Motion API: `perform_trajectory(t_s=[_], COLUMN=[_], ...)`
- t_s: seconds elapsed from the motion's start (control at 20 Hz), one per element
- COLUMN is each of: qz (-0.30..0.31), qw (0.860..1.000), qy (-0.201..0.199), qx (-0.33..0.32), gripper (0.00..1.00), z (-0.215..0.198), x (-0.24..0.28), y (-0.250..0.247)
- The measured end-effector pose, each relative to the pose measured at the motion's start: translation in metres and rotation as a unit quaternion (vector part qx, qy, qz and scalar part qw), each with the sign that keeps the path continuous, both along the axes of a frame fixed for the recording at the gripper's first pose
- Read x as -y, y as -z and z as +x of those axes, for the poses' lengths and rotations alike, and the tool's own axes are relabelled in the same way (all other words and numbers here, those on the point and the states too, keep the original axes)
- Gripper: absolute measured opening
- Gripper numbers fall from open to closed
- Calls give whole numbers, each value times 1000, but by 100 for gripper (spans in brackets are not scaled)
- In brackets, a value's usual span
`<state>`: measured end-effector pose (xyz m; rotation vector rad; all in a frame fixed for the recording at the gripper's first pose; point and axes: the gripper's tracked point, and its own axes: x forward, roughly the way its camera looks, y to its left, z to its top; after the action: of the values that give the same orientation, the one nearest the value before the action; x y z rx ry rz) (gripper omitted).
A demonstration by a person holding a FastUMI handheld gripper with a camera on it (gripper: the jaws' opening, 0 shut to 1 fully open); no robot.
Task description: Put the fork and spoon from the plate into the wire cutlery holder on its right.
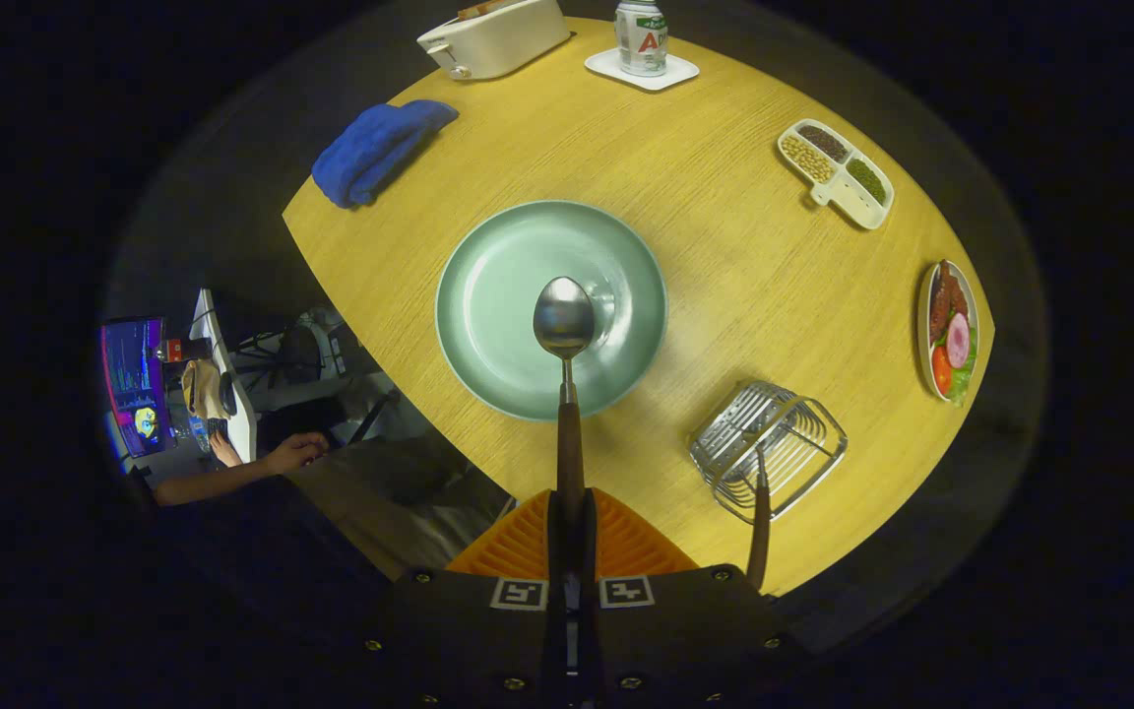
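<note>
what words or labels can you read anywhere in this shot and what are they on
"A": one large red letter on the can standing on the white coaster; the rest of its label is too blurred to read.
Square coded markers on the gripper body: patterns, no words. Its fingers are shut on the spoon handle.
Monitor beside the table: too small to read.
No text on the plate or wire cutlery holder.

Yellow wood-grain desk [724, 256] under bright light, dark surroundings. Beyond its left edge a lit monitor [137, 384], a white table [222, 379], dim floor.
</note>
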<state>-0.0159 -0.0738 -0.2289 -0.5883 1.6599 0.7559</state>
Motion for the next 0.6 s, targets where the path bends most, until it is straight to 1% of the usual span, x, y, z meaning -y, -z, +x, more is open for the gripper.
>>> perform_trajectory(t_s=[0.35, 0.45, 0.6], qz=[-42, -57, -63], qw=[998, 997, 996], qy=[41, 46, 60], qx=[18, 17, 9], gripper=[5, 5, 5], z=[33, 31, 29], x=[83, 99, 115], y=[-44, -45, -45])
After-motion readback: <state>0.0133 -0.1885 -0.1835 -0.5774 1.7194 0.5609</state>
